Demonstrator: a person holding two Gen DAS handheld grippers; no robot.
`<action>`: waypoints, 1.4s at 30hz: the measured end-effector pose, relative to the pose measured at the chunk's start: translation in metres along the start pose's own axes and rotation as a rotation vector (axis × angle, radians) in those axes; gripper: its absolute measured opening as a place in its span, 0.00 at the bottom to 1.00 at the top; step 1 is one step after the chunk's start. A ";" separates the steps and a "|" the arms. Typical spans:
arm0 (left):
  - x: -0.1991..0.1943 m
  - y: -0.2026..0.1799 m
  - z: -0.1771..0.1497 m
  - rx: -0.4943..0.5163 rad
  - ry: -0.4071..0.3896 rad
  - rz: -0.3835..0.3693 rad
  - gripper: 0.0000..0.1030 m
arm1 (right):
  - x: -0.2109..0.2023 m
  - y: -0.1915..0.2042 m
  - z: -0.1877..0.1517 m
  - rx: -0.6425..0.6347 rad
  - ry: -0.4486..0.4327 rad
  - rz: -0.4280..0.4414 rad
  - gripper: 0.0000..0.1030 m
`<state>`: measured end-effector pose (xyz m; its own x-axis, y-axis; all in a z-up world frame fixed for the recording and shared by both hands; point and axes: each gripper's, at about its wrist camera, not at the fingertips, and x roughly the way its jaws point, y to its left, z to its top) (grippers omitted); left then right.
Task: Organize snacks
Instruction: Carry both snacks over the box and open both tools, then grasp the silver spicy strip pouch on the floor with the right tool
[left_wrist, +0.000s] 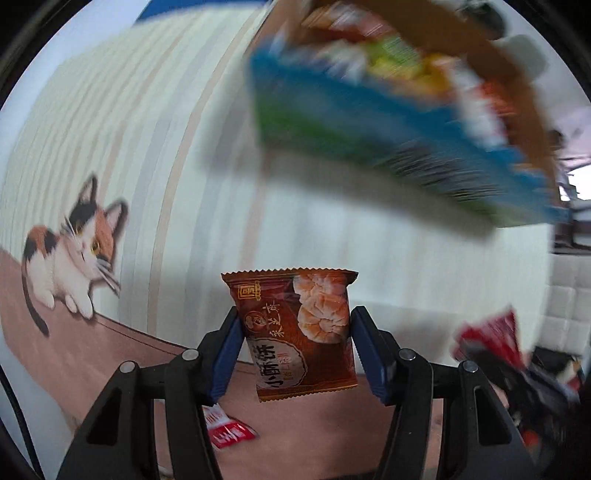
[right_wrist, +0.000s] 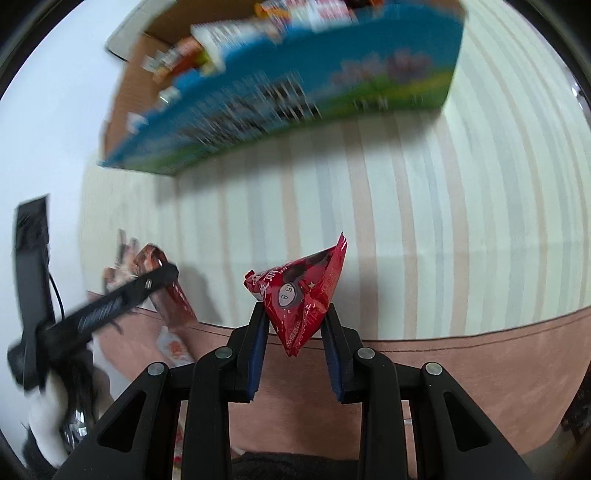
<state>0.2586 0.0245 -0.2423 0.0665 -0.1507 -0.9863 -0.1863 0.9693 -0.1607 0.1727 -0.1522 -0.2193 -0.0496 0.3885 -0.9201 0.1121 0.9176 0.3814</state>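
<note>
My left gripper (left_wrist: 295, 332) is shut on a brown pastry snack packet (left_wrist: 299, 332) and holds it upright above the striped cloth. My right gripper (right_wrist: 295, 321) is shut on a red snack packet (right_wrist: 301, 299), crumpled between the pads. A blue and green cardboard box (left_wrist: 388, 129) filled with several snack packets stands ahead, blurred; it also shows in the right wrist view (right_wrist: 295, 85). The left gripper with its brown packet (right_wrist: 166, 284) shows at the left of the right wrist view. The right gripper's red packet (left_wrist: 491, 336) shows at the right of the left wrist view.
A striped tablecloth (right_wrist: 406, 221) with a printed calico cat (left_wrist: 74, 251) and a pink-brown border (right_wrist: 480, 369) covers the table. A small red and white sachet (left_wrist: 229, 432) lies below my left gripper. Another orange-white packet (right_wrist: 173, 347) lies on the cloth at left.
</note>
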 end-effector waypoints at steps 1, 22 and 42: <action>-0.012 -0.008 0.003 0.011 -0.026 -0.016 0.54 | -0.012 0.002 0.005 -0.006 -0.016 0.015 0.30; -0.052 -0.018 0.176 0.110 -0.105 -0.004 0.55 | -0.070 0.002 0.209 -0.018 -0.228 -0.202 0.32; -0.104 0.061 0.048 0.030 -0.169 -0.074 0.84 | -0.058 0.072 0.100 -0.212 -0.173 -0.153 0.84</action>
<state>0.2869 0.1083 -0.1481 0.2434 -0.1897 -0.9512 -0.1457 0.9624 -0.2292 0.2832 -0.1173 -0.1479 0.1222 0.2412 -0.9628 -0.0937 0.9685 0.2307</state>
